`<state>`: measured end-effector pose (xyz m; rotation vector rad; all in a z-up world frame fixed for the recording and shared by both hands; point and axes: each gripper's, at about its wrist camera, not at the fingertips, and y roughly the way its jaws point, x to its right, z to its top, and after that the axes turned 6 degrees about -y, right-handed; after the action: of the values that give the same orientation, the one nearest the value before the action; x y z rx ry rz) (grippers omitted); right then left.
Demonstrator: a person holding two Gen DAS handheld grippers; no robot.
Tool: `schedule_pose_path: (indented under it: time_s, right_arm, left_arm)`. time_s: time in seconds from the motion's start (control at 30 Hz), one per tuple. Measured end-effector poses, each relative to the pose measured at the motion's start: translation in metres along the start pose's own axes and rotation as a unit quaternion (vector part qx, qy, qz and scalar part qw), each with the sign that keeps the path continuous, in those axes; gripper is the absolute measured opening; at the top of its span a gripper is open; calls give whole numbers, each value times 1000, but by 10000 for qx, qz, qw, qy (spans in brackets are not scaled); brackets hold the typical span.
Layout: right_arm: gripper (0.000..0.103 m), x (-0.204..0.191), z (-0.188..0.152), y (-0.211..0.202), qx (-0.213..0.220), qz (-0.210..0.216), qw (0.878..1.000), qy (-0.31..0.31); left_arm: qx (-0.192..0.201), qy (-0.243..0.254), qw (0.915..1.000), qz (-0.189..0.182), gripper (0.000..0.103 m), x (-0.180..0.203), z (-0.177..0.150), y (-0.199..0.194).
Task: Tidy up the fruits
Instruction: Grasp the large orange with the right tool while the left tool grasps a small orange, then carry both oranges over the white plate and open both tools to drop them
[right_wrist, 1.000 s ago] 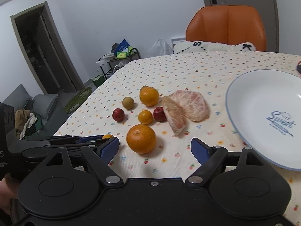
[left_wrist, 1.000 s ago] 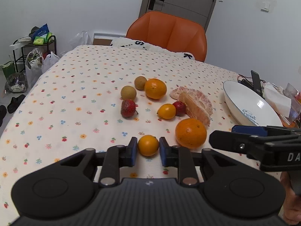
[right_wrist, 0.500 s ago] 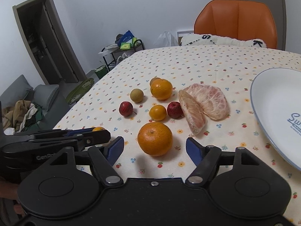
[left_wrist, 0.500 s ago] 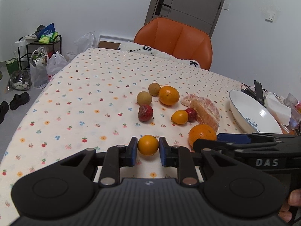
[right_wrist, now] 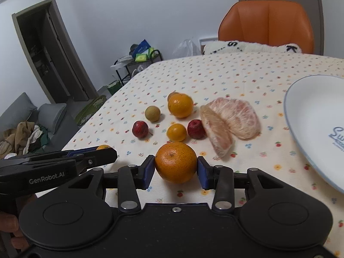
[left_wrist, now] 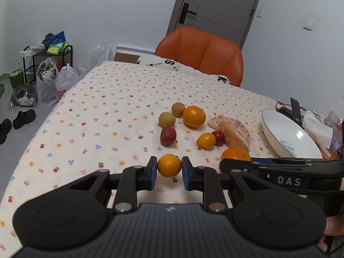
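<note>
"GenRobot.AI" is printed on the left gripper [left_wrist: 169,173], "DAS" on the right gripper [right_wrist: 175,172]. The white plate [right_wrist: 305,116] near the table's right edge reads "Sweet" and holds nothing. The left tongs pinch a small orange [left_wrist: 169,165]; the right tongs clasp a big orange [right_wrist: 175,162] near the front edge. The rest of the fruit lies mid-table on the flowered cloth [left_wrist: 103,116], an orange chair [left_wrist: 200,53] at the far edge.
</note>
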<state>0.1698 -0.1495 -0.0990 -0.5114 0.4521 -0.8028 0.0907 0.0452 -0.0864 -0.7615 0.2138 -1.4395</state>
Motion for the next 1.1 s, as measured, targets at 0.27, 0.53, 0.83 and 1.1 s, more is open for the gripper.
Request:
schedule_pose_path:
  time_s: [0.27,0.53,0.83,1.1]
  right_arm:
    - [40,15,-2,-29,322,-57,9994,114]
    - [40,33,-4,-58,624,-208,9976,202]
    - [40,53,-10,-82,847,-401,9951,322]
    - [40,76,-18,-93,934,-586,9926,514]
  left_arm:
    - [223,163,9996,-29,23,28,1,-7]
    - [281,456,9983,-216,23,62,0,-10]
    - [265,707,9963,-407,23,95,-1,-7]
    - [236,863,9946,-535,23,121,-1,-1]
